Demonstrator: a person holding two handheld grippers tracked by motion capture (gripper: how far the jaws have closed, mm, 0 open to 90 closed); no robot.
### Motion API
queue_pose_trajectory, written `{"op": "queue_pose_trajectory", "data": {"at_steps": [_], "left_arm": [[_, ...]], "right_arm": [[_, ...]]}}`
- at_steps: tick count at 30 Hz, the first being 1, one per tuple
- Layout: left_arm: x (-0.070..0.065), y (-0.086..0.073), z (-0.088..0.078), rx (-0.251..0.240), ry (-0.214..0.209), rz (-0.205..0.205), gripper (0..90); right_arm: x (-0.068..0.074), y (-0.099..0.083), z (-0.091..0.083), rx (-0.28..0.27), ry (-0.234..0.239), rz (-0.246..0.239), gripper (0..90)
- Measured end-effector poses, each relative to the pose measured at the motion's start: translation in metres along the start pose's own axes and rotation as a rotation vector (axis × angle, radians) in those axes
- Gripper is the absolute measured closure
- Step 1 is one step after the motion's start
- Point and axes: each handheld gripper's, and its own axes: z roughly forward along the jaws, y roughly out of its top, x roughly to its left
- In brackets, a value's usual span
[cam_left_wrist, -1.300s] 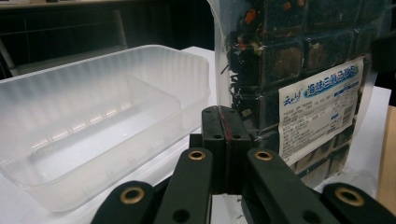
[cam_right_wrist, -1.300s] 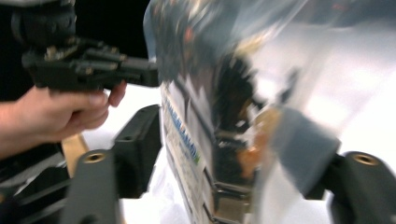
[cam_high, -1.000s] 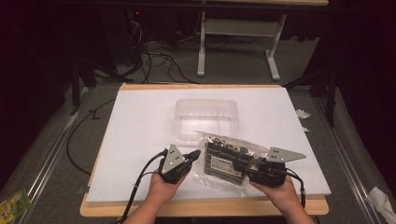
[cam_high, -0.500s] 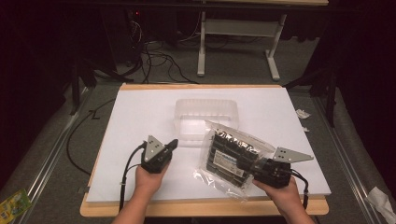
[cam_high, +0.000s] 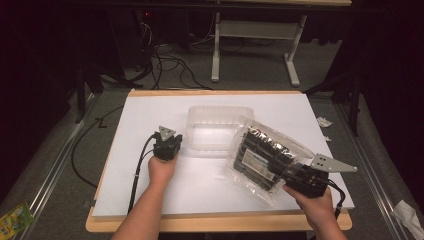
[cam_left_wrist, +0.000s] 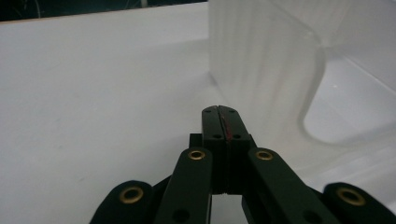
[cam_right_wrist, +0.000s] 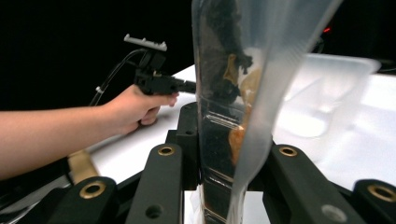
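Fingers of the right gripper (cam_high: 292, 175) clamp one edge of the limp, slippery bag (cam_high: 262, 157) above the bench's (cam_high: 150, 107) near-right corner, likely sagging; left gripper (cam_high: 169, 141) fingers are closed, empty.

A wooden table (cam_high: 125, 227) with a pale wood edge carries a large white rectangular sheet (cam_high: 150, 112) that covers nearly its whole top, leaving a thin strip of wood showing along the near and far edges. A clear plastic rectangular container (cam_high: 215, 125) with rounded corners stands directly on the sheet, near the middle and toward the far side.
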Motion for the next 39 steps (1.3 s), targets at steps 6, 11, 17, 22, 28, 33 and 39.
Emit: {"op": "queue_pose_trajectory", "data": {"at_steps": [6, 11, 17, 22, 28, 33, 39], "left_arm": [[-0.015, 0.002, 0.002, -0.001, -0.044, 0.034, 90.0], [-0.023, -0.003, -0.006, -0.010, -0.056, 0.045, 90.0], [-0.022, -0.006, -0.046, -0.007, -0.017, 0.063, 90.0], [-0.025, -0.019, -0.092, 0.021, -0.043, 0.123, 84.8], [-0.025, -0.036, -0.126, 0.006, -0.089, 0.160, 68.3], [-0.016, -0.039, -0.137, -0.023, -0.155, 0.113, 47.8], [-0.018, -0.037, -0.137, -0.037, -0.159, 0.145, 45.8]], "right_arm": [[-0.011, 0.003, -0.015, -0.031, -0.059, -0.001, 75.1], [-0.016, 0.005, -0.023, -0.055, -0.090, 0.003, 75.1], [-0.007, 0.019, -0.016, -0.104, -0.114, -0.038, 75.2], [-0.003, 0.031, 0.006, -0.129, -0.127, -0.066, 75.2], [-0.003, 0.055, 0.044, -0.129, -0.156, -0.107, 75.1], [-0.010, 0.075, 0.086, -0.136, -0.158, -0.108, 75.1], [-0.019, 0.085, 0.124, -0.094, -0.182, -0.125, 75.1]]}}
